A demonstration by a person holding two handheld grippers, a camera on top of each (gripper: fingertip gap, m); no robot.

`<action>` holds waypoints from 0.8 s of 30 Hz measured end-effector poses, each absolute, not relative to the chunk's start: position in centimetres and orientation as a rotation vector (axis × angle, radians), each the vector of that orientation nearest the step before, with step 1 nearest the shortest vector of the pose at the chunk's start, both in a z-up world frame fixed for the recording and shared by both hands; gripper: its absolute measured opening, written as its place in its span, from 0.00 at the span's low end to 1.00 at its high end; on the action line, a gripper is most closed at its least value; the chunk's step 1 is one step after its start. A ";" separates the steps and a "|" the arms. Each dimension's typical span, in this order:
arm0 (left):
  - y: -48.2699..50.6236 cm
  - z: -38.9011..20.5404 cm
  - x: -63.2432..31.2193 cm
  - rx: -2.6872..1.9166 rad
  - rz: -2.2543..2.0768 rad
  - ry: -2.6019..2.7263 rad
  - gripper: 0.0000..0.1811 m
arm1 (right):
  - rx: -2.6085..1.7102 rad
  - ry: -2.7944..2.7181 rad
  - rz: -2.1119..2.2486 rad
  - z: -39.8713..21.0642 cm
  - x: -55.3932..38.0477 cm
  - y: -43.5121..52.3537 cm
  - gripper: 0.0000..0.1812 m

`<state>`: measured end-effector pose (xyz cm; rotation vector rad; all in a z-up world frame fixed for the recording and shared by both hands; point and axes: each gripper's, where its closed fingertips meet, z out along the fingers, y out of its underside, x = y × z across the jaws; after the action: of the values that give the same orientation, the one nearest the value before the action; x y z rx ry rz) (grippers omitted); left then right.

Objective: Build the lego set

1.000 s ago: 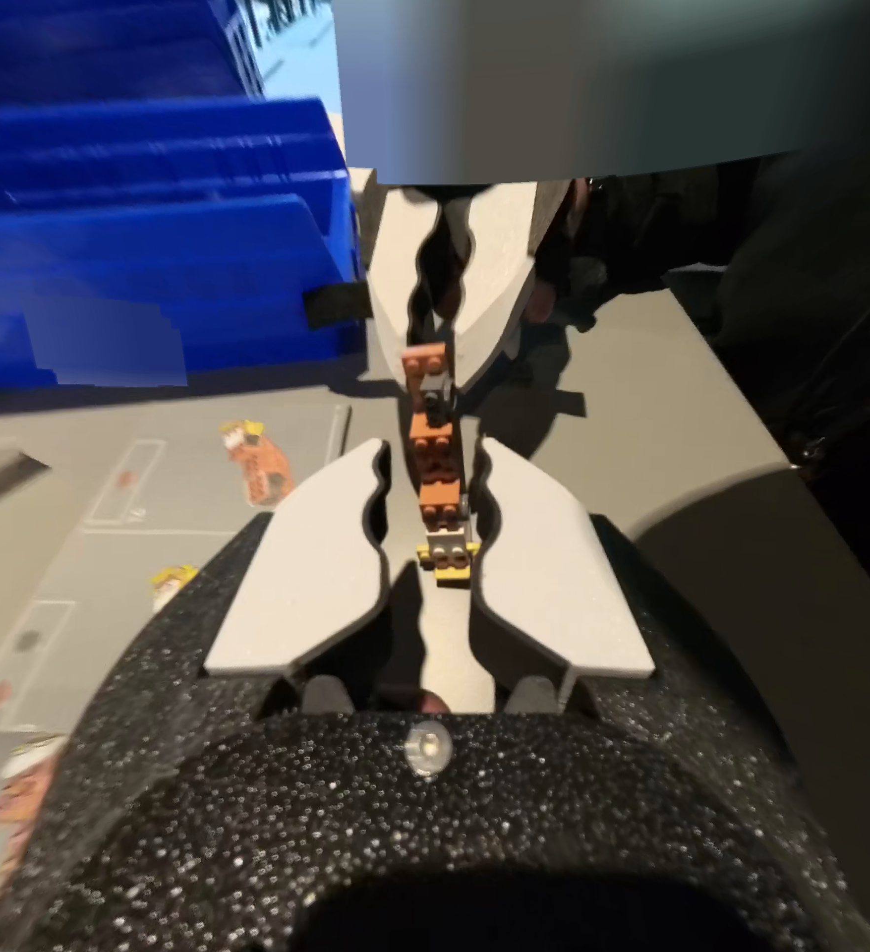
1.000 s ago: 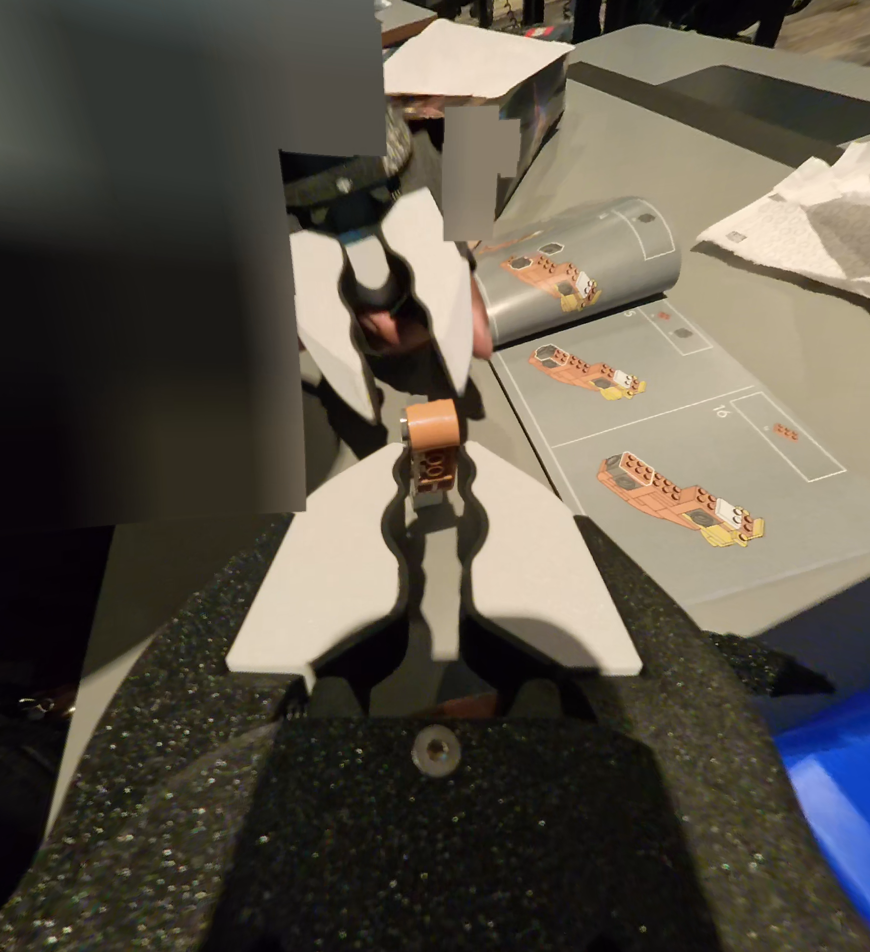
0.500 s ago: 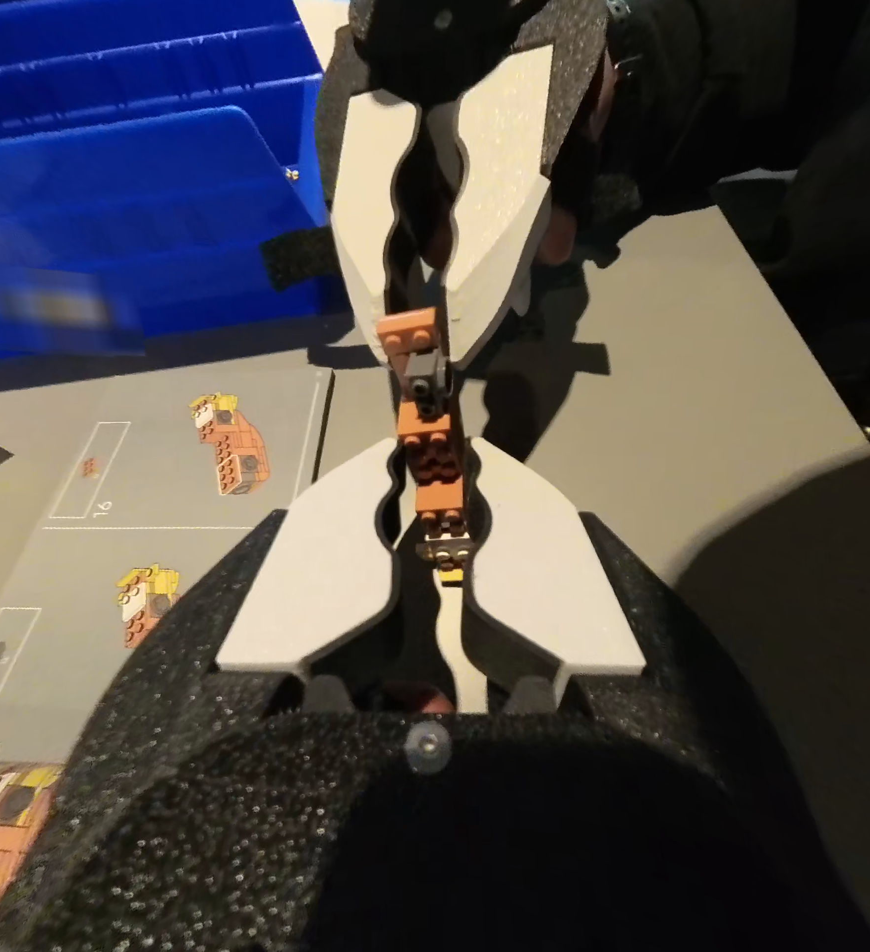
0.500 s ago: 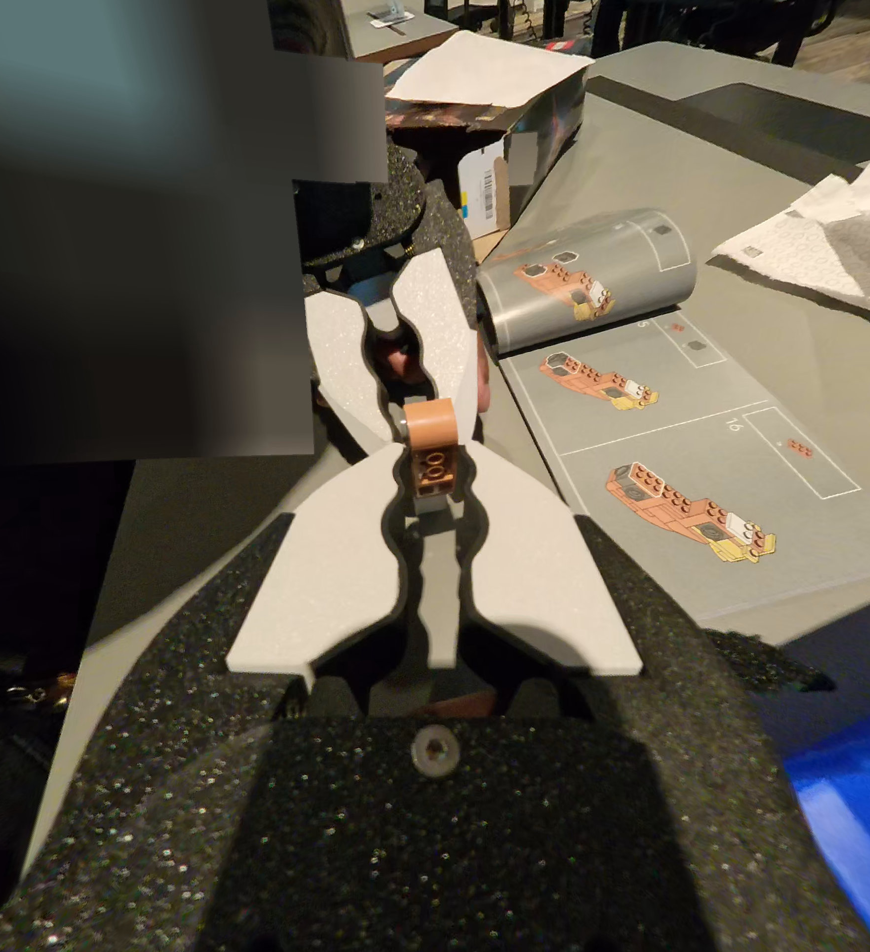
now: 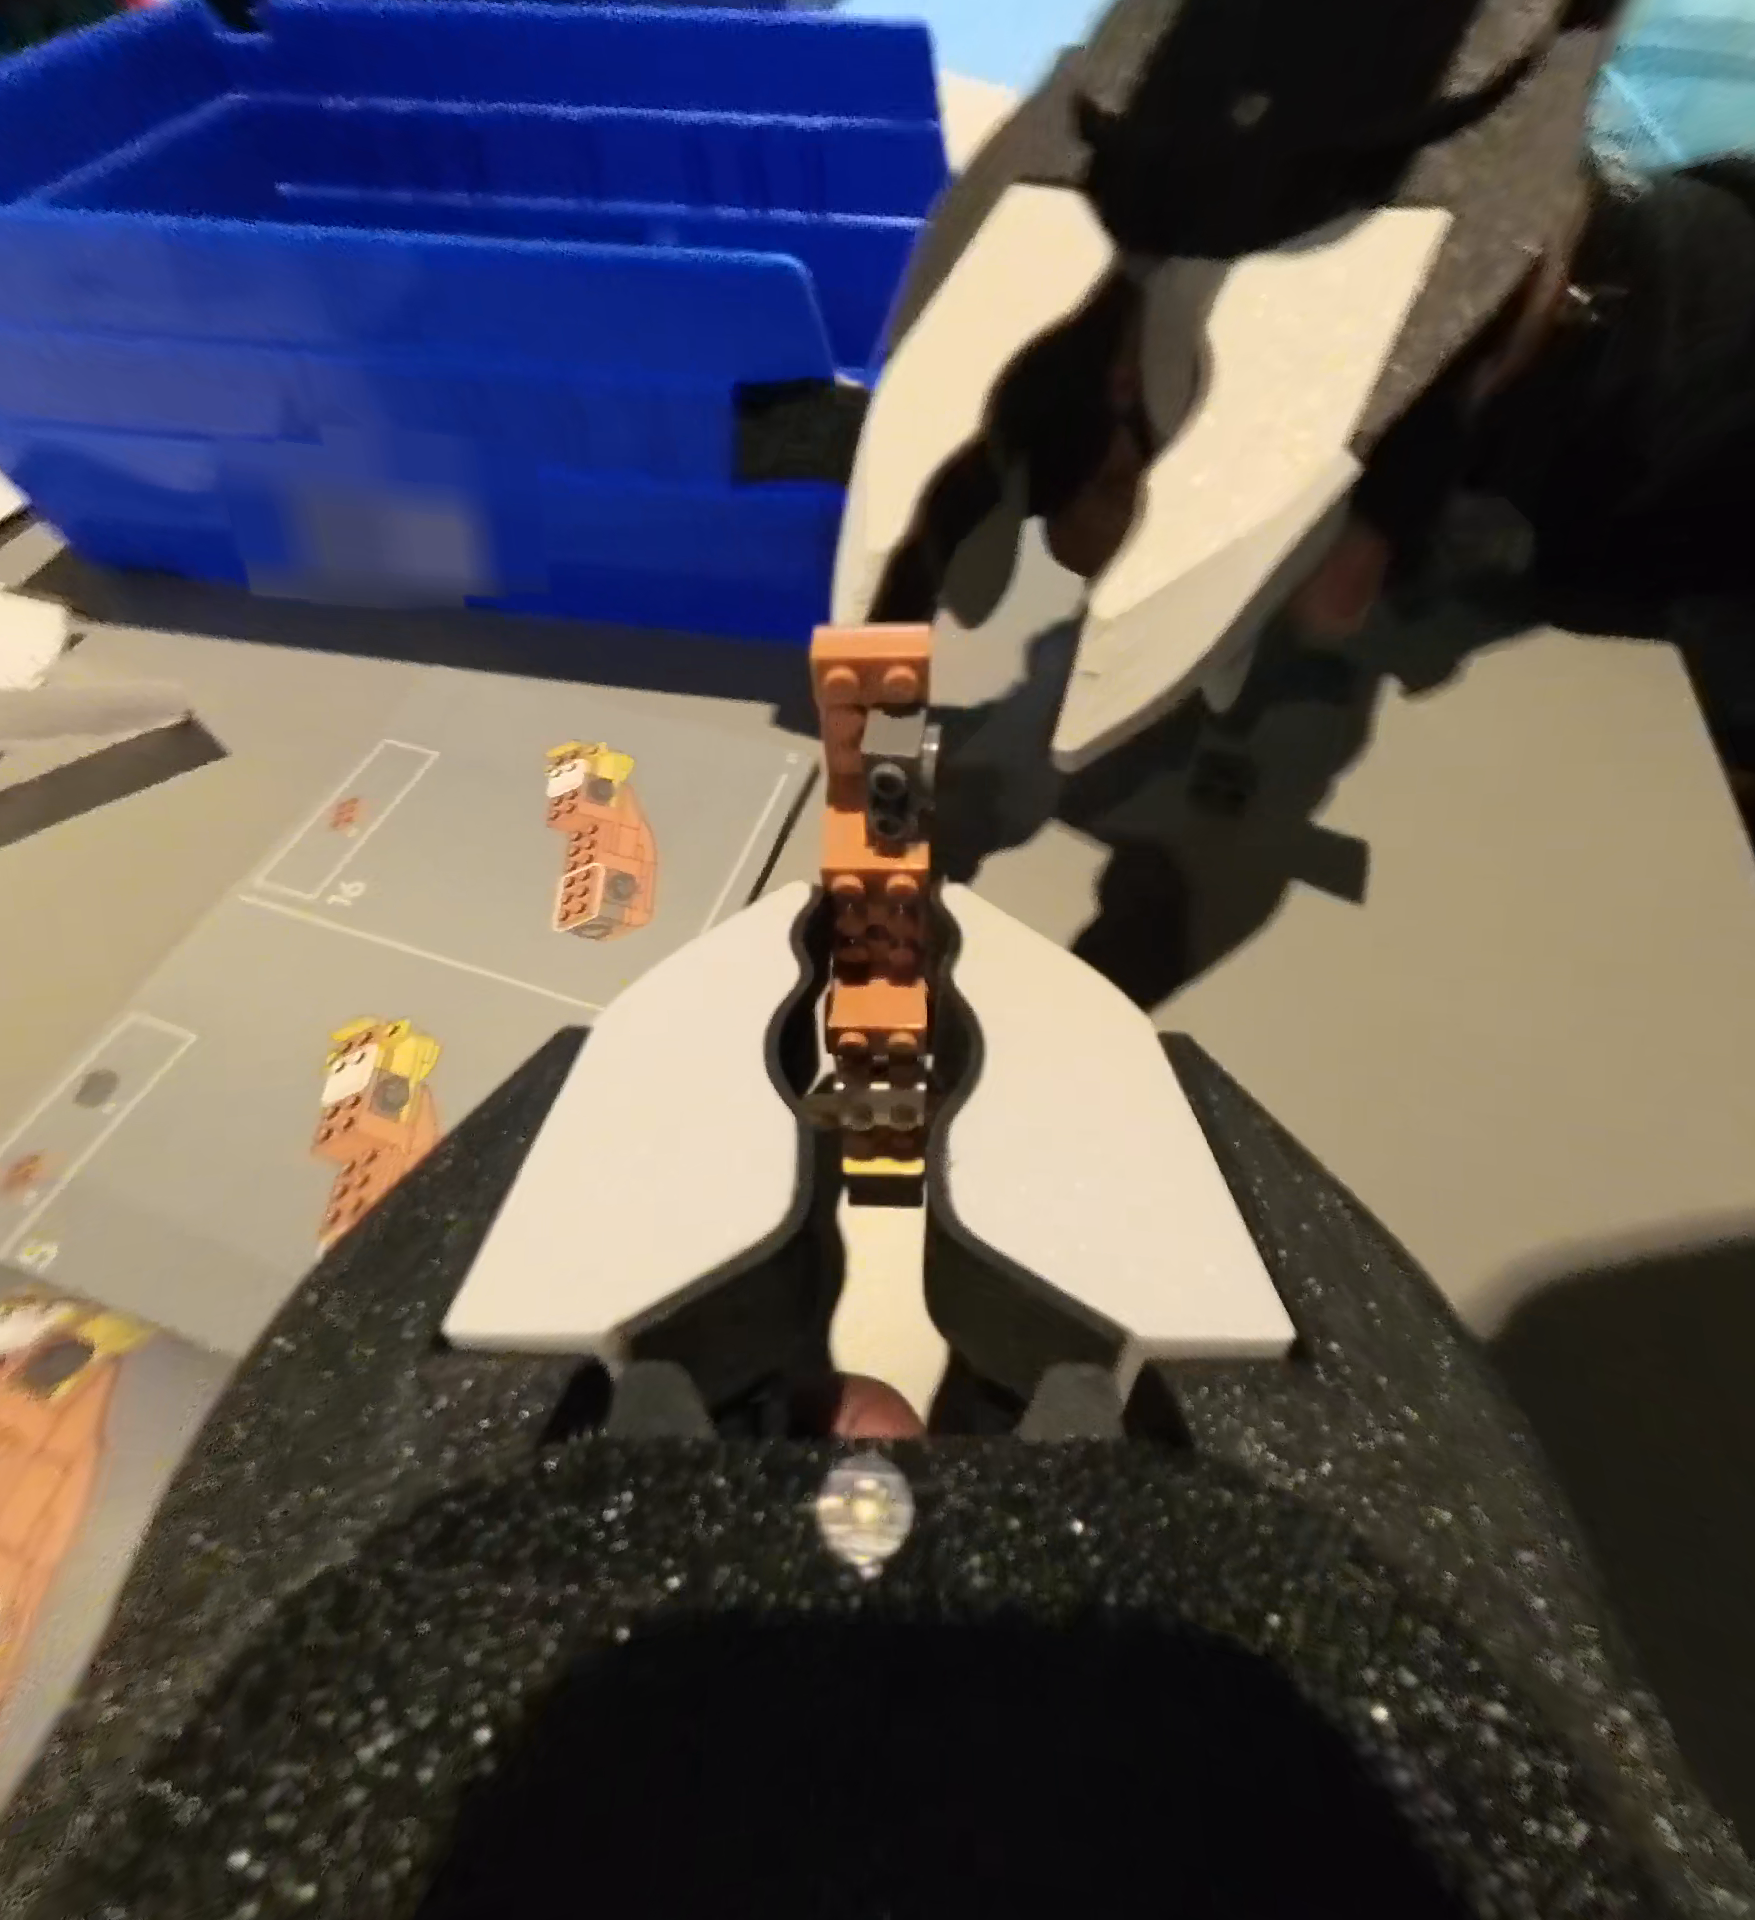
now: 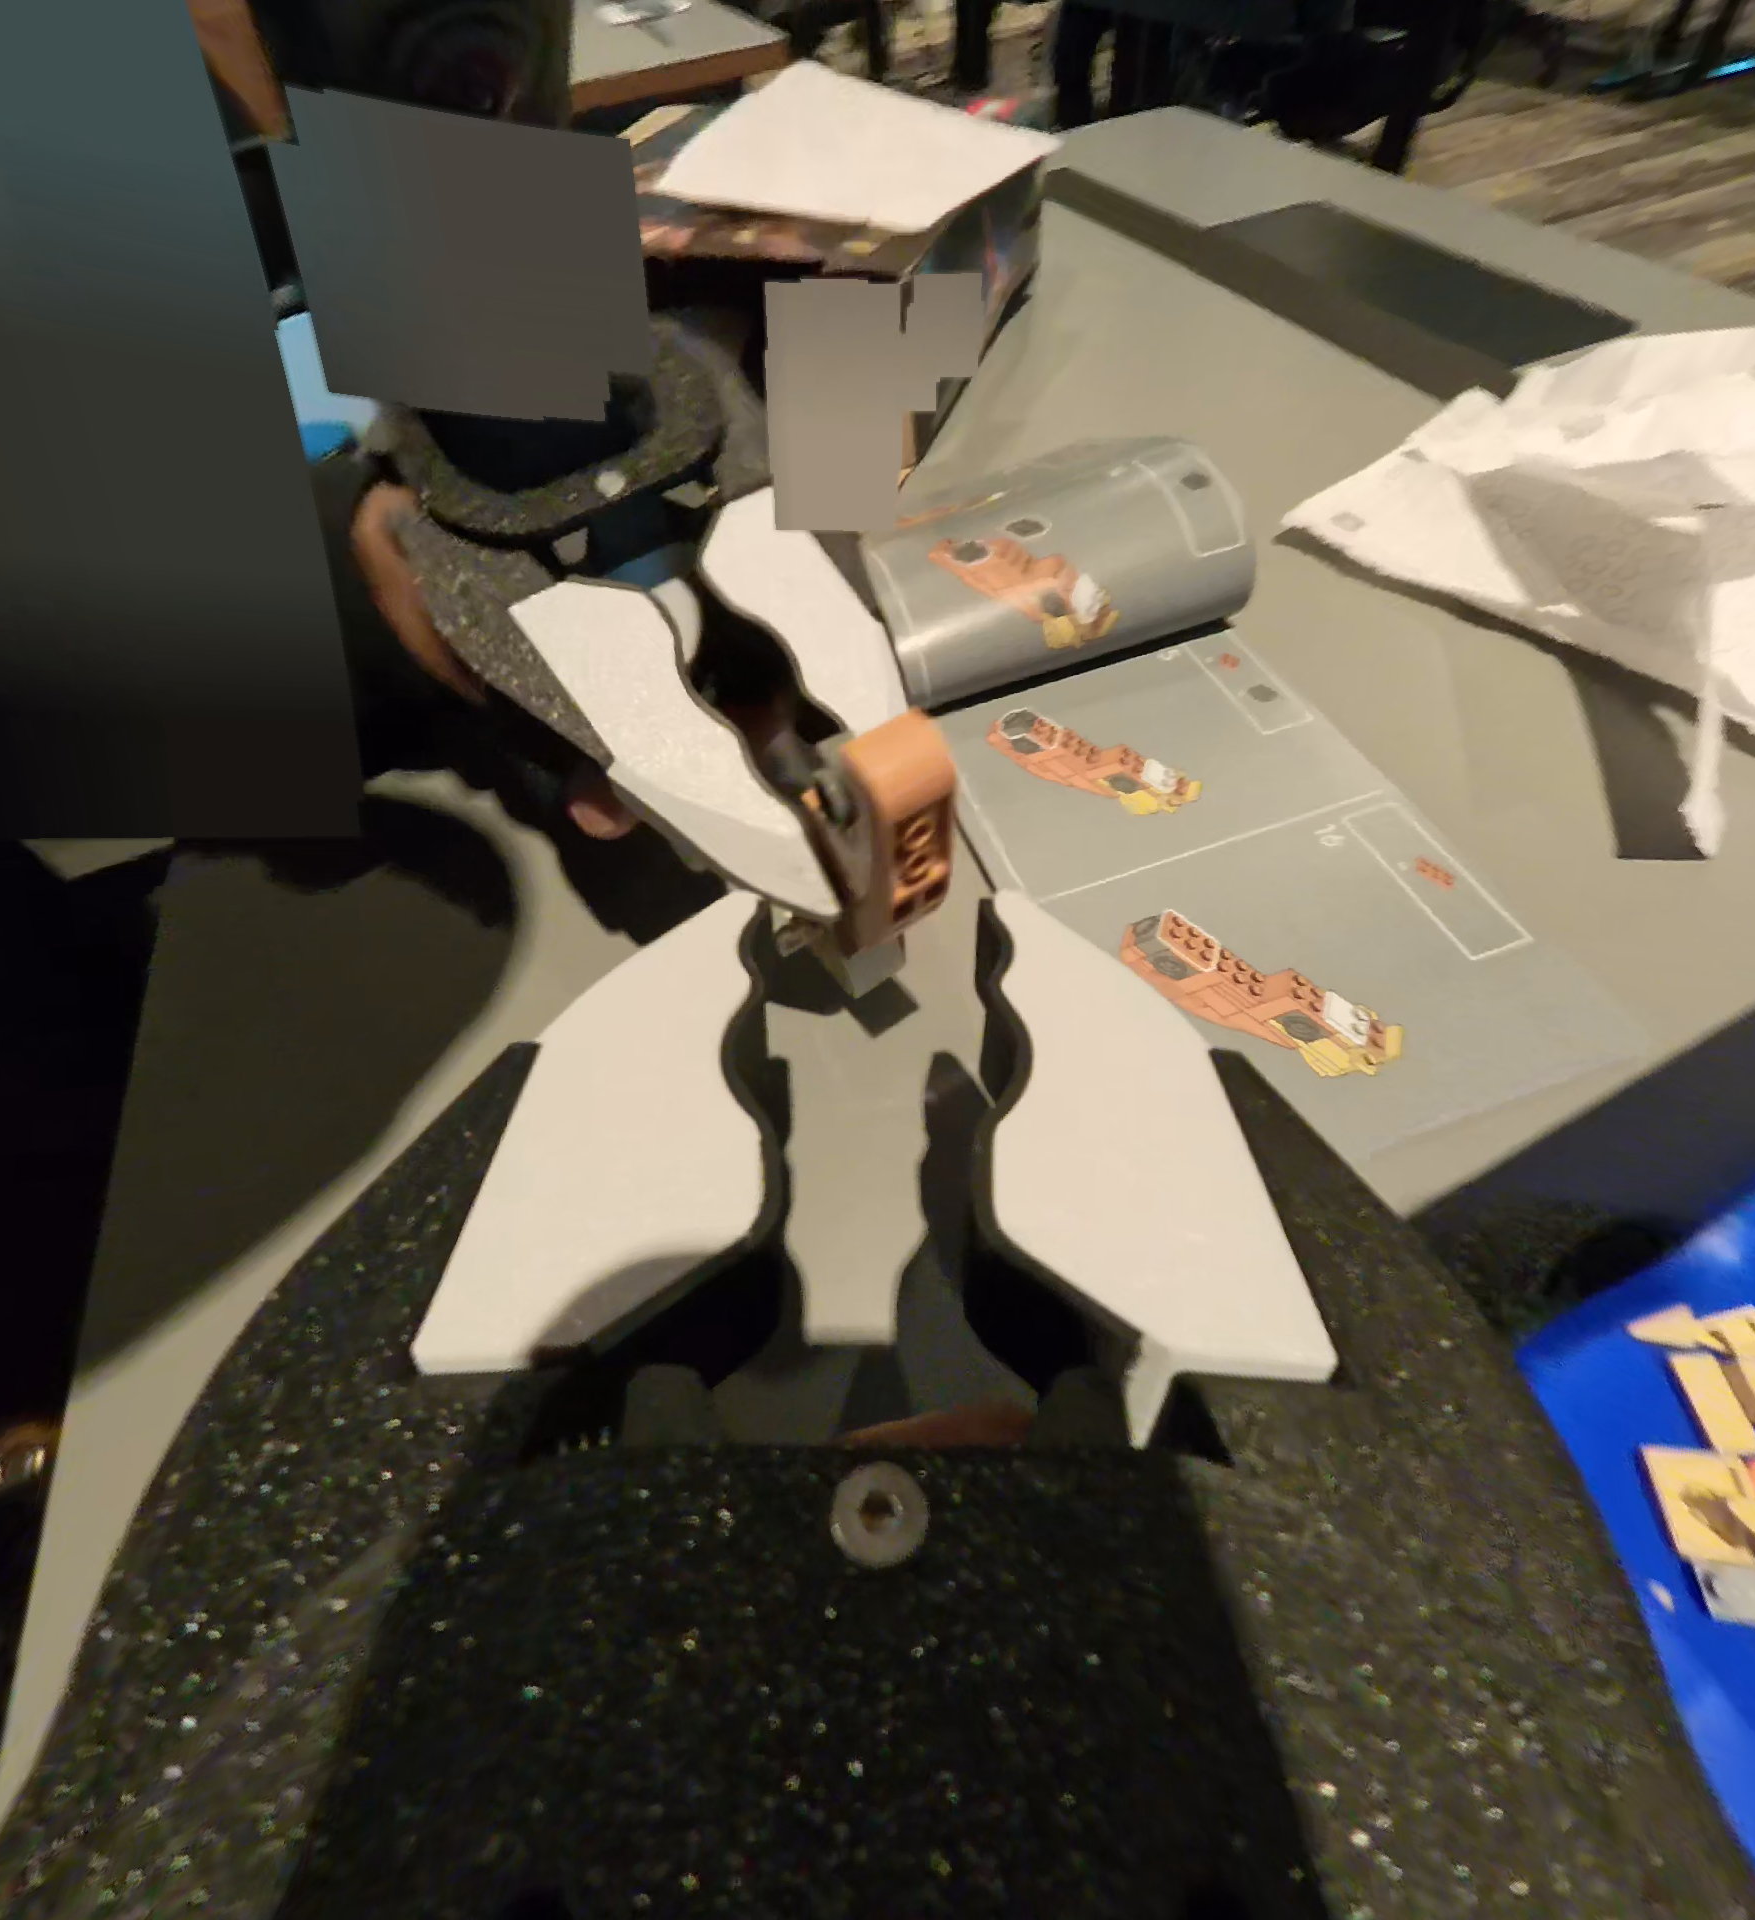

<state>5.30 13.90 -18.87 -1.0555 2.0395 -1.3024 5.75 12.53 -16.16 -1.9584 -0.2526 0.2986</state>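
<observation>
My left gripper (image 5: 878, 899) is shut on a long orange and brown lego model (image 5: 875, 831) with a dark grey block near its far end and a yellow piece at its near end. The model sticks out past the fingertips, above the table. My right gripper (image 6: 873, 920) is open and holds nothing. In the left wrist view it (image 5: 998, 686) hangs just beyond and to the right of the model's far end. In the right wrist view the model's rounded orange end (image 6: 899, 821) points at the camera, just above my right fingertips.
An open instruction booklet (image 5: 416, 935) lies on the grey table (image 5: 1475, 1039), left of the model. A blue bin (image 5: 385, 364) stands behind it; in the right wrist view it (image 6: 1579, 1382) holds several tan pieces. Crumpled white paper (image 6: 1579, 540) and a cardboard box (image 6: 852, 197) lie farther off. Left and right tips are no more than a few centimetres apart.
My right gripper has opened and let go of the model's orange end, then drawn back a little. My left gripper still holds the model and has turned.
</observation>
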 end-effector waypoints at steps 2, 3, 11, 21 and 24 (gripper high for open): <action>14.6 -18.4 5.6 -1.176 -1.267 1.922 0.09 | -1.929 -0.184 0.234 -15.3 5.9 12.5 0.22; 14.9 -18.1 5.7 -1.234 -1.233 1.848 0.09 | -1.901 -0.135 0.195 -14.8 6.1 12.4 0.22; 12.4 -16.5 5.1 -1.460 -1.086 1.357 0.09 | -1.742 0.101 0.038 -13.1 4.8 11.3 0.26; 9.0 -15.9 5.9 -1.469 -1.100 1.335 0.09 | -1.683 0.114 -0.092 -13.2 5.8 8.9 0.26; 8.5 -16.7 6.4 -1.478 -1.085 1.376 0.09 | -1.662 0.126 -0.076 -13.3 6.3 8.7 0.26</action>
<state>6.43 8.47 -16.70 -1.4784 1.3755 -1.0845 6.29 8.70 -13.33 -1.6625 0.1258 -0.0765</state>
